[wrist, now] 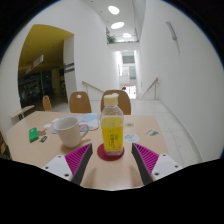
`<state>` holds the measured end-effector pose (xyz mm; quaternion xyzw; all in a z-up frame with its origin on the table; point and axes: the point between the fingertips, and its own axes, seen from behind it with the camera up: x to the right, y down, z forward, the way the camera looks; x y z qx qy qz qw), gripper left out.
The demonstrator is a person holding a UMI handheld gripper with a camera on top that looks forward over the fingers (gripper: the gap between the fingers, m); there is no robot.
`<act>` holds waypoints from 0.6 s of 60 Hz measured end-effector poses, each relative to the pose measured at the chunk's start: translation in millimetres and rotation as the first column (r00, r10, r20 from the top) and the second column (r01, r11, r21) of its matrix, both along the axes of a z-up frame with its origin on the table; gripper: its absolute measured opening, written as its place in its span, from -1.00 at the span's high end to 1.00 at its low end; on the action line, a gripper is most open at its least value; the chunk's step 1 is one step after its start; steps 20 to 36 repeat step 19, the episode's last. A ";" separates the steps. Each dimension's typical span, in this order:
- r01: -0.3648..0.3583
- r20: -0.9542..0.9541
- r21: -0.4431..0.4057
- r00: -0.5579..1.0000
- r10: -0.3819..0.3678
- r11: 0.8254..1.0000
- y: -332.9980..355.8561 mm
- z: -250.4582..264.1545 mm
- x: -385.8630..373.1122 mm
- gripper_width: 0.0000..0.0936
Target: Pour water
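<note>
So we've got a bottle [112, 130] standing upright on a light wooden table [150, 135], and that's our landmark for everything else. It's clear plastic with yellowish liquid inside, a pale cap on top and a yellow label round the middle. It sits on a small red coaster [110, 156].

Our gripper [112, 163] is spread wide, fingers apart, with the pink pads [79, 159] facing inward. The bottle stands just ahead of the fingertips, roughly in line with the gap between them, and neither finger touches it. There's open space on both sides.

Left of the bottle we see a white mug [69, 131] with its handle pointing toward the bottle, close but not touching. Further left of the mug there's a small green thing [34, 133] lying flat on the table, too small for us to say what it is. Right behind the bottle there's something yellow and flat [92, 122] on the table, maybe a packet, hard to tell.

Beyond the bottle, past the far edge of the table, we see two wooden chairs [80, 101]. Further back it's a bright white hallway with ceiling lights [118, 25], and a yellow wall [45, 45] off to the left of the bottle.
</note>
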<state>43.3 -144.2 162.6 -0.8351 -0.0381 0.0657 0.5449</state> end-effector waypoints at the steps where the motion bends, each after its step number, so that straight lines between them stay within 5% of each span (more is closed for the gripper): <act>1: -0.007 -0.014 -0.006 1.000 0.007 1.000 -10.4 -6.9 1.8 -0.83; 17: -0.125 -0.213 -0.022 0.970 0.118 0.992 -96.6 -20.3 -15.9 -0.83; 36: -0.126 -0.228 -0.013 0.966 0.120 0.992 -95.8 -20.6 -11.9 -0.83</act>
